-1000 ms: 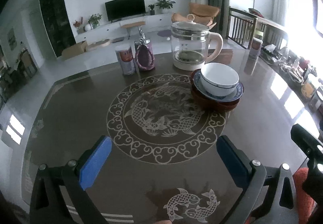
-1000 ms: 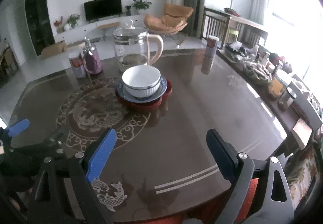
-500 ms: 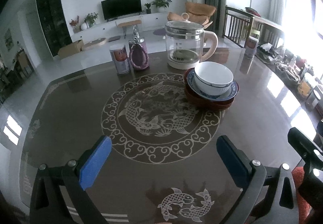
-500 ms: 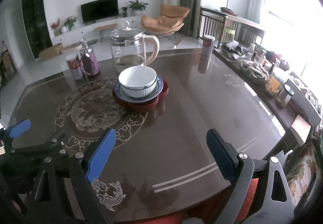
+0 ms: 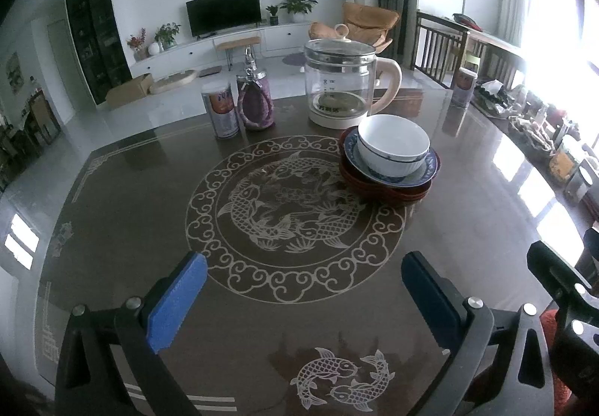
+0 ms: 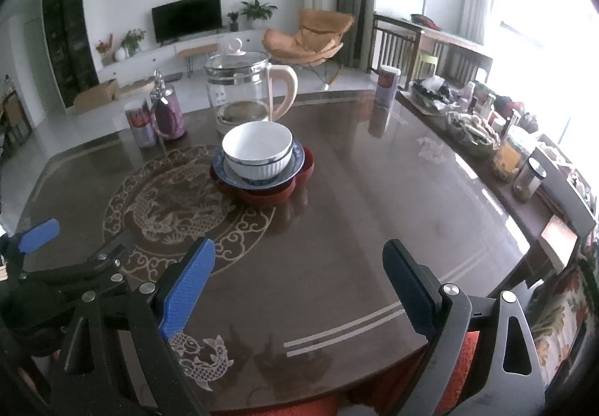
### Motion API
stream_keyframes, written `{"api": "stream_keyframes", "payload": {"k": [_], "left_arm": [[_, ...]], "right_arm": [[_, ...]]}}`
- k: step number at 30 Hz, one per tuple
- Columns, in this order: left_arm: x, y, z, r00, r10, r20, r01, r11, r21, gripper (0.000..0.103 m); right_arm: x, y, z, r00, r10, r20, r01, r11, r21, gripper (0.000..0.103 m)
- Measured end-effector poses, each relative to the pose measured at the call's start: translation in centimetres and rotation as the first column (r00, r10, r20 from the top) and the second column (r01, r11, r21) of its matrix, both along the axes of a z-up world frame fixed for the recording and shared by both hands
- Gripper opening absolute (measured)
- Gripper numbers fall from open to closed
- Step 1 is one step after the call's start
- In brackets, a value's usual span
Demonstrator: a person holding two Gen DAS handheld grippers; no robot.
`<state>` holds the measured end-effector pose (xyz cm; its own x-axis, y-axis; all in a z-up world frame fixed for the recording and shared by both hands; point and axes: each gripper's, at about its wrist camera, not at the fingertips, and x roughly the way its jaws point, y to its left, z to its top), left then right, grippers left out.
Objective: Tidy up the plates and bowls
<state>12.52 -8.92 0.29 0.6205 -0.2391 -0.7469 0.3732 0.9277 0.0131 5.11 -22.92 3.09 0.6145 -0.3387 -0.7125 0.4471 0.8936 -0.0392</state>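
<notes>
A white bowl with a blue band sits in a blue-patterned plate, stacked on dark red lobed plates on the brown table. My left gripper is open over the near table, well short of the stack, with nothing between its fingers. My right gripper is open too, hanging near the table's front edge, empty. The left gripper's blue pad shows at the left of the right wrist view.
Behind the stack stands a glass kettle. Left of it are a purple bottle and a tin can. Another can stands at the far right. Jars and clutter line the right side.
Both grippers have drawn back slightly from the stack and risen a little; the stack looks a bit farther off. Both jaws stay open.
</notes>
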Motion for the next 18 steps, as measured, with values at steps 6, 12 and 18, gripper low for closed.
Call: {"api": "stream_keyframes", "payload": {"k": [6,12,18], "left_arm": [[0.02,-0.02,0.0,1.0,-0.001,0.0,0.001,1.0,0.0,0.103],[-0.01,-0.06,0.0,1.0,-0.003,0.0,0.003,1.0,-0.001,0.103],[-0.04,-0.2,-0.1,1.0,-0.004,0.024,0.003,1.0,0.019,0.103]], "right_arm": [[-0.05,-0.06,-0.1,1.0,-0.001,0.001,0.001,1.0,0.002,0.093],[-0.05,-0.13,-0.22,1.0,-0.002,-0.005,0.002,1.0,0.006,0.093],[0.06,-0.48,-0.65,1.0,-0.004,-0.012,0.004,1.0,0.014,0.093]]}}
